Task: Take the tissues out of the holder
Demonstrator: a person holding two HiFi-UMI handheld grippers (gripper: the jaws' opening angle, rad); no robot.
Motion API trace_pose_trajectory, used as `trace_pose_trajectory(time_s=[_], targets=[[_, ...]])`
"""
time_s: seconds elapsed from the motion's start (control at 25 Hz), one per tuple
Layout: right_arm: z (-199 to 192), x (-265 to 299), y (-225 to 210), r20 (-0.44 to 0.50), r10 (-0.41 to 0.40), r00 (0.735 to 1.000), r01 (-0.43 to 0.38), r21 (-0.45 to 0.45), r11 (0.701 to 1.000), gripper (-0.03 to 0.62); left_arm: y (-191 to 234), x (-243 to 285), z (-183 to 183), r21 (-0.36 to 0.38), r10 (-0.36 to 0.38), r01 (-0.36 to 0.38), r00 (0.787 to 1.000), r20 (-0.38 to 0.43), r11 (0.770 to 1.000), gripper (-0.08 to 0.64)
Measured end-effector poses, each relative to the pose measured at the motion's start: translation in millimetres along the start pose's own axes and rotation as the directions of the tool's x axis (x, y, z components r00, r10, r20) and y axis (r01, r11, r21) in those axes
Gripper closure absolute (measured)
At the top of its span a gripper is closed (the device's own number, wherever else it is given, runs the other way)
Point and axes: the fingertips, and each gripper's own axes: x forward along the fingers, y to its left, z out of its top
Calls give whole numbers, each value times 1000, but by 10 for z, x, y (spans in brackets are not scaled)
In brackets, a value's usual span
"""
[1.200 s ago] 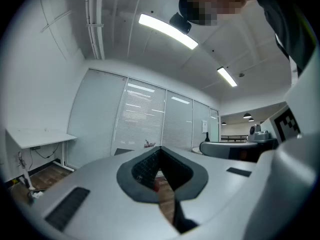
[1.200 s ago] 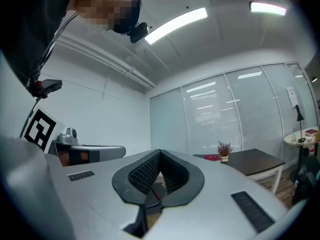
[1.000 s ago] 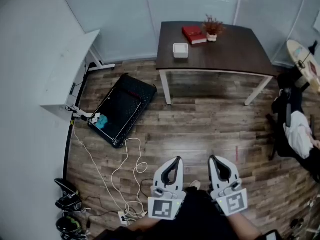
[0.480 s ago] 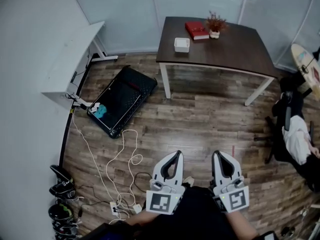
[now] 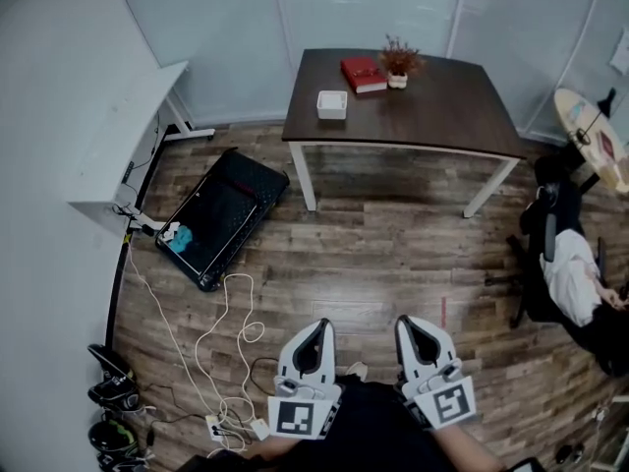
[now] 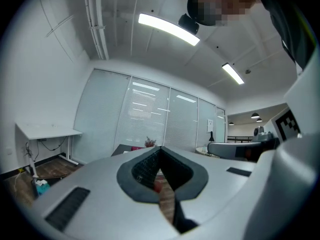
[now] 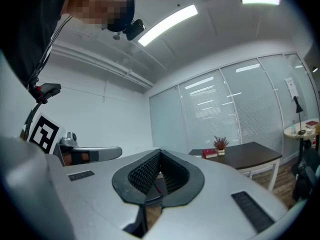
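A white tissue holder (image 5: 331, 104) stands on the dark wooden table (image 5: 442, 116) across the room, near its left end. Beside it are a red book (image 5: 362, 73) and a small potted plant (image 5: 398, 62). My left gripper (image 5: 316, 324) and right gripper (image 5: 408, 323) are side by side at the bottom of the head view, far from the table, pointing level toward it. Both are shut with nothing between the jaws. In the right gripper view the table (image 7: 245, 155), book (image 7: 209, 154) and plant (image 7: 220, 145) show beyond the shut gripper (image 7: 160, 151). The left gripper (image 6: 160, 148) hides most of the table.
A black flat case (image 5: 221, 214) lies on the wood floor left of the table. White cables (image 5: 231, 332) run to a power strip (image 5: 231, 426). A white desk (image 5: 123, 131) lines the left wall, shoes (image 5: 113, 391) below it. A seated person (image 5: 575, 273) is at the right.
Both grippers have slid lower and slightly left in the head view, staying shut. The head view has shifted, so the table sits a little further left.
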Motion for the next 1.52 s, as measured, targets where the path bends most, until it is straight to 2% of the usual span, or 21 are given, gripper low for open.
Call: trace_pose_trajectory(time_s=[0.12,0.32,0.48,0.68,1.0,1.12,1.2,1.4,1.52], targets=[[41,-33,-129,14,-1,1000,0,37,999,588,42,97,25,-3,29,-29,1000,11,1000,563],[8,57,-319,40,-19,999,13,138,990,588,107,320,18,16,13,-13,1000,-4,1000,563],[-90,226,-488,25,-13,1000,10,125,992,588,190,677,19,36,-13,13,1000,-2,999,563],[-211,586,-934,12,-83,997,80,122,989,588,419,1340,23,33,-33,32,999,20,999,564],[-201,1867,-1690,-43,-173,984,177,109,978,586,982,2669,-14,14,-99,100,995,-32,995,564],[-240,2491,-1950,-68,-182,981,191,154,969,587,1288,3158,63,14,-105,106,993,-47,994,563],[-225,2918,-2065,-88,-171,981,185,196,963,586,1545,3427,140,-19,-91,90,995,-44,996,563],[-72,3838,-2263,-88,-132,987,141,114,983,586,2158,3969,243,-47,-53,51,998,-46,998,564],[-86,4210,-2275,-122,-94,988,113,158,981,586,2387,4232,309,-47,-58,55,997,-56,997,563]])
